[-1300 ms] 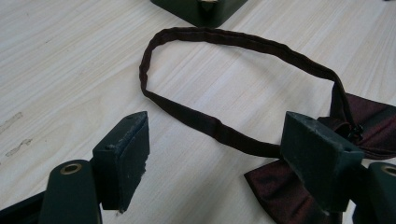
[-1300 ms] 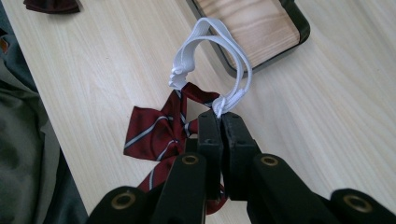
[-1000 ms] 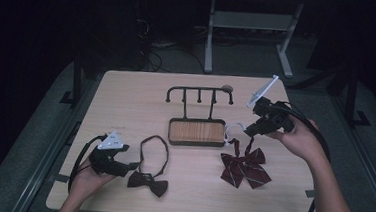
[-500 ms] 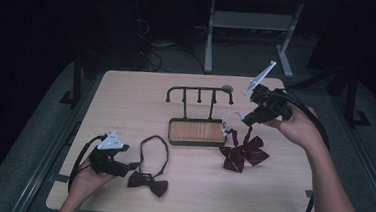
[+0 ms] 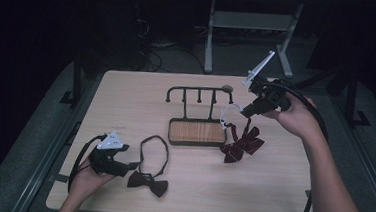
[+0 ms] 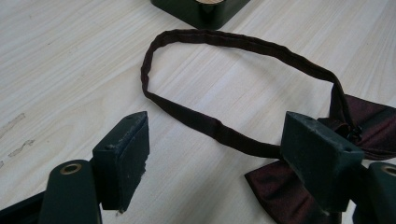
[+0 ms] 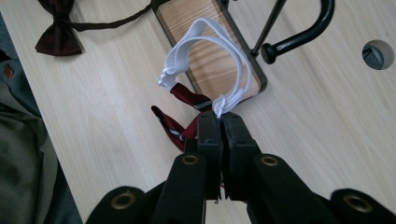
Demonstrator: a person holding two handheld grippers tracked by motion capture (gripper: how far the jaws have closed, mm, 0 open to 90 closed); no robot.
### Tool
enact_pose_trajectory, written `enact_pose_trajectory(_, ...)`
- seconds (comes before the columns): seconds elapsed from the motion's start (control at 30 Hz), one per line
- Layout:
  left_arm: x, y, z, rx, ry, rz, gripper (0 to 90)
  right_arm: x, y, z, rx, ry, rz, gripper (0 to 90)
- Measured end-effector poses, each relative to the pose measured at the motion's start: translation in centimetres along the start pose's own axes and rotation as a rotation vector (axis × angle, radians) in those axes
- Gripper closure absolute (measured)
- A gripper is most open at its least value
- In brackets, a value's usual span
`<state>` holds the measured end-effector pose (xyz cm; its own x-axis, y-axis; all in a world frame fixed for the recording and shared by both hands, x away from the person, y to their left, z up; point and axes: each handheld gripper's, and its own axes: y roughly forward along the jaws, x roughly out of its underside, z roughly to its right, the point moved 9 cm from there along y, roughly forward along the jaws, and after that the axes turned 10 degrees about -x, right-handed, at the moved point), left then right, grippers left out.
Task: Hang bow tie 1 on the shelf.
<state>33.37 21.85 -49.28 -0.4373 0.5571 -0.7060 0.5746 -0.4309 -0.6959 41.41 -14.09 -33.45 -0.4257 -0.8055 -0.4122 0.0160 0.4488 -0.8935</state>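
We have raised our right gripper [image 5: 248, 111] toward the black metal hook rack [image 5: 200, 94], lifting the dark red striped bow tie [image 5: 242, 144] by its white elastic loop [image 5: 229, 111].

In the left gripper view, the dark bow tie [image 6: 369, 126] is partly covered by a jaw of the left gripper [image 6: 224, 163] and cut off at the right edge. The stand [image 6: 201, 7] is cropped by the top edge. In the right gripper view, most of the striped bow tie [image 7: 180, 123] is hidden behind the closed jaws of the right gripper [image 7: 219, 126]. The hook [image 7: 299, 35] is cut off at the top edge.
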Motion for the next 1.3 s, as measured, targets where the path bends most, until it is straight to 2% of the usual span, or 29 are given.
enact_pose_trajectory(0.4, 0.0, 0.0, 0.0, 0.003, 0.002, -0.001, 24.3, -1.2, -0.3, 1.4, 0.007, 0.03, -0.011, 86.9)
enact_pose_trajectory(0.8, 0.0, 0.0, 0.0, 0.006, 0.003, -0.002, 24.3, -1.6, -0.2, 3.9, 0.012, 0.085, -0.018, 86.8)
enact_pose_trajectory(1.3, 0.0, 0.0, 0.1, 0.01, 0.006, -0.004, 24.2, -1.6, 0.5, 5.2, 0.019, 0.126, -0.026, 86.3)
